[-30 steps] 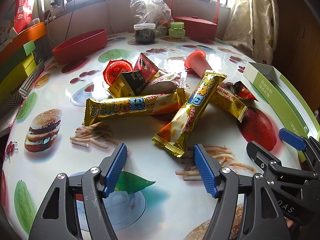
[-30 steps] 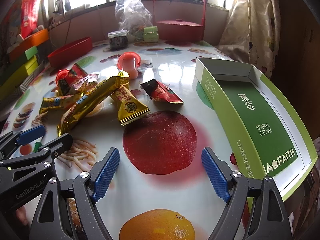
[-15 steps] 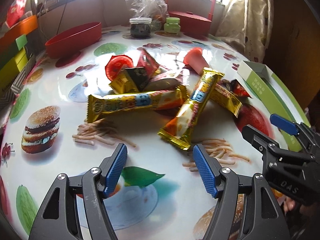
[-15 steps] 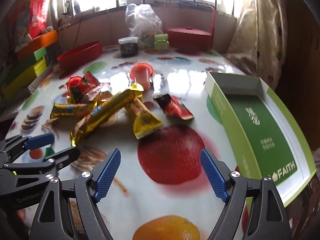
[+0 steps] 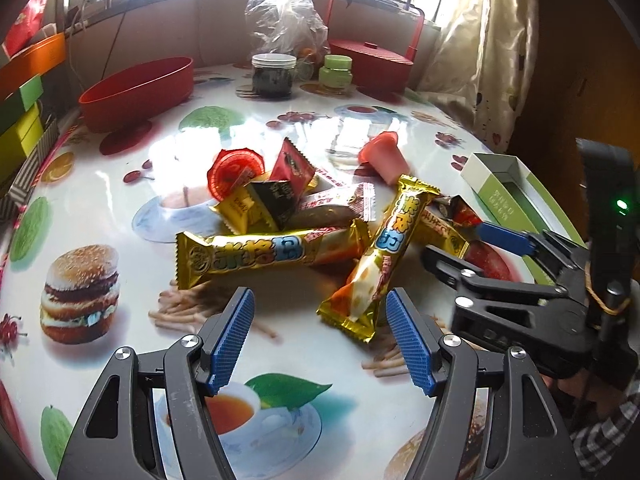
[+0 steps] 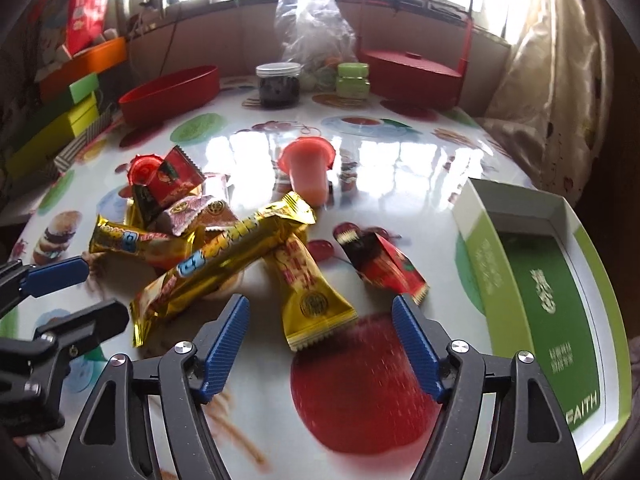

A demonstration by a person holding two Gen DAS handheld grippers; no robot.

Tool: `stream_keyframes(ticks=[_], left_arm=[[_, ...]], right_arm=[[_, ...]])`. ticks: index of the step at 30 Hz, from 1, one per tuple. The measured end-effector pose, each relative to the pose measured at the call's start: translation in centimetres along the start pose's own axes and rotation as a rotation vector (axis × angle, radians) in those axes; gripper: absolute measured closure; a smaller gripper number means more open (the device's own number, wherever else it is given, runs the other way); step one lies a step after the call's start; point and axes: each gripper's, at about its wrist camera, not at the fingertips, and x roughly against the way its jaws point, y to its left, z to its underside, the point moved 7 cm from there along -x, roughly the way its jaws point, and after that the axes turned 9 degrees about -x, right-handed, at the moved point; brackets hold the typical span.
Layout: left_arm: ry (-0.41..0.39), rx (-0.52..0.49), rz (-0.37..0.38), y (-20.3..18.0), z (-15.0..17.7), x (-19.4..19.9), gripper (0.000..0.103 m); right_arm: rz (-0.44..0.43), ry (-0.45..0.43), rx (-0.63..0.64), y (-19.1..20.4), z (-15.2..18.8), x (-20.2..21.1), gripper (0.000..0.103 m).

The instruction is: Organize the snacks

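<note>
Both tools — nearer snack pile (image 5: 320,216), agape

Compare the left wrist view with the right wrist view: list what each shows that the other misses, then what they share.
Only the left wrist view shows the printed teacup and green leaf on the tablecloth.

Only the right wrist view shows the green box's full length with its FAITH lettering, and the printed red apple.

Both show the pile of gold snack bars, the pink jelly cup, the red bowl, and both grippers open: left, right.
</note>
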Motion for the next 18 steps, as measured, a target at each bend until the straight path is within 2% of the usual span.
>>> stream_keyframes(ticks=[4,9,13,18], left_arm=[[0.003,-0.019,0.01,-0.3,-0.6,-0.3,0.034],[0.01,-0.034,0.014,-0.5,-0.9,-0.8,0.034],[0.011,-0.041,0.021,-0.9,-0.9,-1.0,0.034],[0.014,-0.058,0.013,-1.3,-1.1,-1.4,0.034]], right_arm=[[-0.024,0.023,0.012,0.5,-0.4,-1.1,0.032],[-0.038,0.03,0.013,0.6,-0.4,-1.5,0.047],[-0.04,0.025,0.005,0.3,-0.3,-1.3,0.066],[-0.056,0.025,-0.002,0.1,0.2,-0.9,0.067]])
